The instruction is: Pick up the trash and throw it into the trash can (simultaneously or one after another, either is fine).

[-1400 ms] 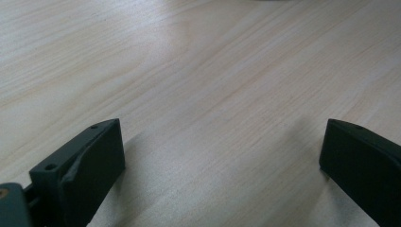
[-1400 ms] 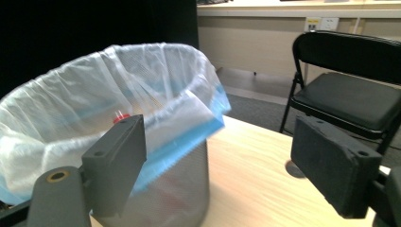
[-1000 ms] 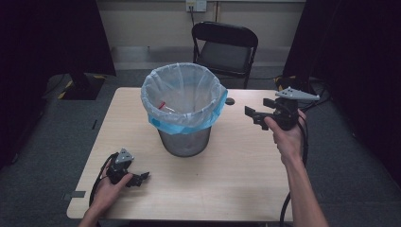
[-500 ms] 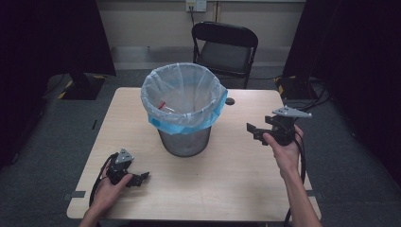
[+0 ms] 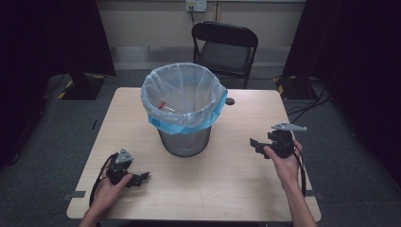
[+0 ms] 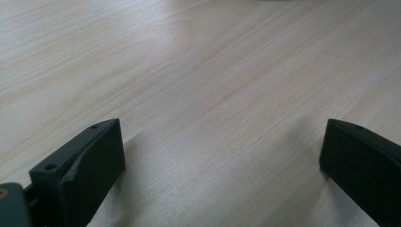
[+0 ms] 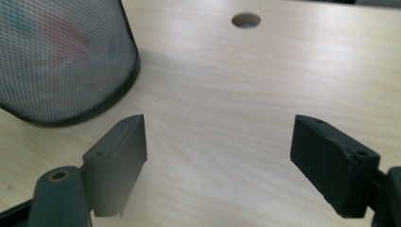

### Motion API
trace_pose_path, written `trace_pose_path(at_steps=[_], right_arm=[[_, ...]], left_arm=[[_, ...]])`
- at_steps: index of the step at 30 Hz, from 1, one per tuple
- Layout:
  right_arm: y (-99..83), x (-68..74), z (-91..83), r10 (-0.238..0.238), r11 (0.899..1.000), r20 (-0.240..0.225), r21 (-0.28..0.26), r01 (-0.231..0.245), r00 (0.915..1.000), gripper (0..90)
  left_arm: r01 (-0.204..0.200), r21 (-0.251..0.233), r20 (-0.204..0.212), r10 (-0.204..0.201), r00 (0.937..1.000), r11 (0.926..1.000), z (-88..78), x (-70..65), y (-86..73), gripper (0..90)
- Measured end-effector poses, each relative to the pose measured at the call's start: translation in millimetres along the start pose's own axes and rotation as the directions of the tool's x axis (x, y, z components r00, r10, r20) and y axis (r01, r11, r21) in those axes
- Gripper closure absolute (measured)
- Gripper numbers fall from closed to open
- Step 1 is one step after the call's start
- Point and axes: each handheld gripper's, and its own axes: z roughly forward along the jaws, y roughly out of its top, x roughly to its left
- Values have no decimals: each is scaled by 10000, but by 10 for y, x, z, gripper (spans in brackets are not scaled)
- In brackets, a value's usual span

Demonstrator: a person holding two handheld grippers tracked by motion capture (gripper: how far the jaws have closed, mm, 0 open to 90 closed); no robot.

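Pale wood-grain table (image 5: 236,189) lies bare around both tools: the left gripper (image 5: 137,178) sits low near the near-left edge, jaws spread wide with nothing between them, and the right gripper (image 5: 257,144) hovers near the right edge, jaws likewise wide apart and empty. Between them, toward the middle, stands a dark wire-mesh waste bin (image 5: 184,139) lined with a translucent blue-rimmed bag, a round cable hole (image 7: 246,20) beyond it

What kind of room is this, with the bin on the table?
Probably a recording studio or lab set up for filming, not a home: black curtains hang at both sides, one wooden table holds a lined bin, and a folding chair stands behind.
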Motion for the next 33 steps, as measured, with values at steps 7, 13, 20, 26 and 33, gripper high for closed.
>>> trace_pose_path(at_steps=[7, 13, 20, 26, 33], right_arm=[[-225, -47, 76, 65, 9992, 251, 398, -75, 9997, 188], [-428, -31, 191, 88, 9968, 285, 796, -110, 9996, 188], [-588, 7, 272, 52, 9922, 294, 1246, -88, 9996, 188], [-706, 40, 297, -107, 9865, 299, 1636, 56, 9995, 189], [-783, 92, 291, -438, 9831, 412, 1795, 357, 9982, 179]], left_arm=[[-1, -12, 25, 1, 10000, 10000, 0, 1, 0, 3], [2, -17, 36, -2, 10000, 10000, 1, 1, 0, 3], [7, -15, 27, -7, 10000, 10000, 1, 0, 0, 3], [5, -18, 22, -5, 10000, 10000, 1, 0, -1, 3], [2, -14, 22, -2, 10000, 10000, 1, 0, 0, 3]])
